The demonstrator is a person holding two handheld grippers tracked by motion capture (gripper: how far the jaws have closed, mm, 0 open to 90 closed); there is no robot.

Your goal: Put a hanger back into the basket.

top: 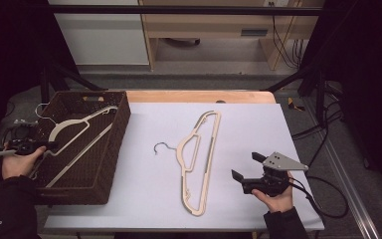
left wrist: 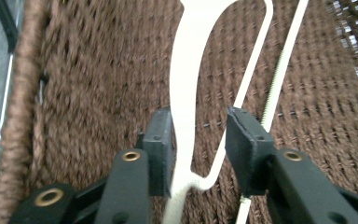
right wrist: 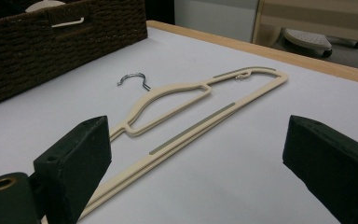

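1. High view: no writing can be read. At the left of the frame the left gripper (top: 26, 146) sits at the rim of the brown woven basket (top: 110, 164), where a cream hanger (top: 67, 128) lies. A second hanger (top: 199, 162) lies flat on the white table (top: 149, 189) at centre. The right gripper (top: 251, 169), lower right, is spread and holds nothing.
2. Left gripper view: the jaws stand apart on either side of the basket hanger (left wrist: 191, 93); the left pad is against it, the right one clear.
3. Right gripper view: the pads (right wrist: 74, 161) are wide apart, with the table hanger (right wrist: 186, 116) ahead and the basket (right wrist: 51, 46) at upper left.
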